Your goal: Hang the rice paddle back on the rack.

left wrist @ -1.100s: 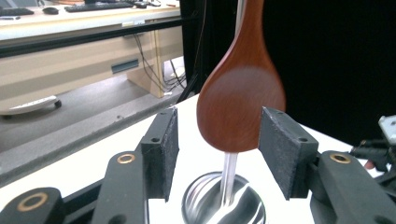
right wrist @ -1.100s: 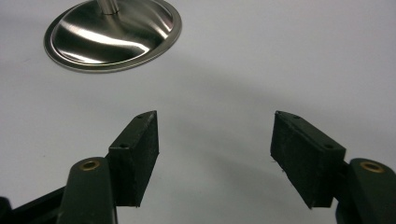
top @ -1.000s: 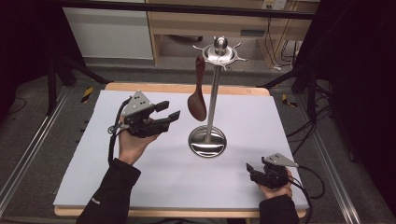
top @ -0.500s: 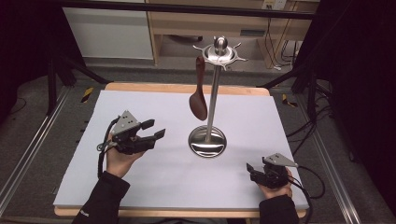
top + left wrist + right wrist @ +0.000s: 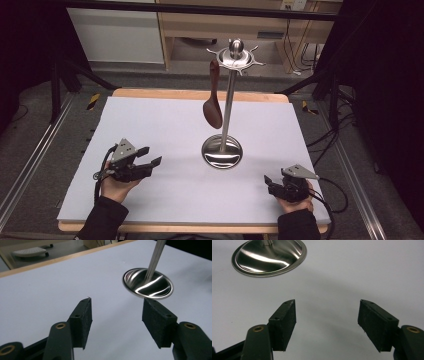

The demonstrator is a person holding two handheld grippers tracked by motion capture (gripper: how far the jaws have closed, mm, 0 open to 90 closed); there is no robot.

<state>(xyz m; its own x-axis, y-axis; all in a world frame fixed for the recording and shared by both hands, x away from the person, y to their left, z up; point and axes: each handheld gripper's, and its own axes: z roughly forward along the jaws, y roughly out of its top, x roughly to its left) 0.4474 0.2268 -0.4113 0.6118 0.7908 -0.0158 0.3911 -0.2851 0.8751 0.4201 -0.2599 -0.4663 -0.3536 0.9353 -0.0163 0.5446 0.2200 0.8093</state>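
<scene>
White tabletop [image 5: 165, 125] with a wooden edge, dark room around it. A polished steel utensil stand [image 5: 223, 150] sits centre-right; a brown wooden spoon [image 5: 213, 102] hangs from its top hook on the left side. Left hand-held gripper [image 5: 147, 164] low at near left, jaws apart, just been opening, nothing between them. Right hand-held gripper [image 5: 268, 182] at near right, jaws apart, empty.

One metal stand [image 5: 227, 100] rises from the middle of the tabletop [image 5: 150, 125], and one brown wooden spoon [image 5: 213, 100] hangs from it. Two hand-held grippers are there: the left hand-held gripper [image 5: 150, 156] near the tabletop's left edge and the right hand-held gripper [image 5: 268, 182] near its front right corner.
</scene>
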